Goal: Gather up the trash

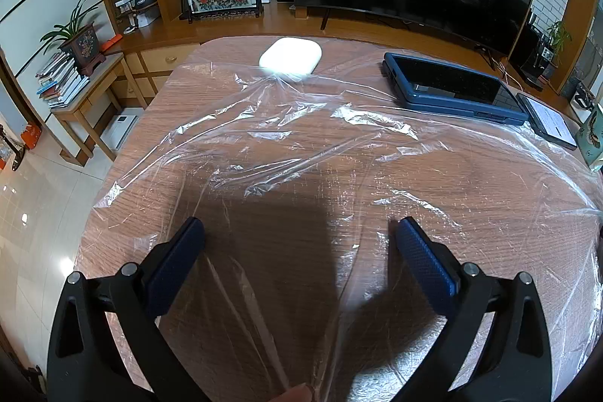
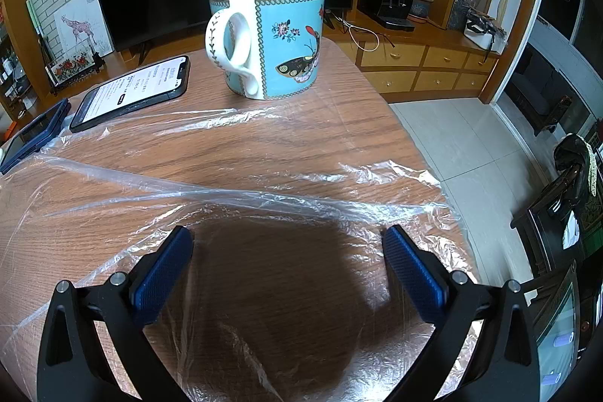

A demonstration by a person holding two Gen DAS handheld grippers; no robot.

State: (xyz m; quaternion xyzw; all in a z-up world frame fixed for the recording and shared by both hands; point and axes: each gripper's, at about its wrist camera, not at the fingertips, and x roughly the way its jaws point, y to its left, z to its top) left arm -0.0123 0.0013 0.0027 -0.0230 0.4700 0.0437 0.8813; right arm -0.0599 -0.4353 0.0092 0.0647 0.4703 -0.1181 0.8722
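Clear crinkly plastic film [image 1: 301, 145] lies spread over the wooden table [image 1: 169, 108], featherlight, floppy and slippery. Both the left gripper [image 1: 299, 232] and right gripper [image 2: 288, 238] hover spread apart, empty; I'd pinch a raised wrinkle.

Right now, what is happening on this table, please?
A person holds a gripper in each hand over a wooden table covered by a large clear plastic sheet, probably the trash to collect. The left gripper and the right gripper are both open and hold nothing; the sheet is not yet picked up. A white case and a tablet rest on its far edge, with a phone and a blue mug just beyond it.
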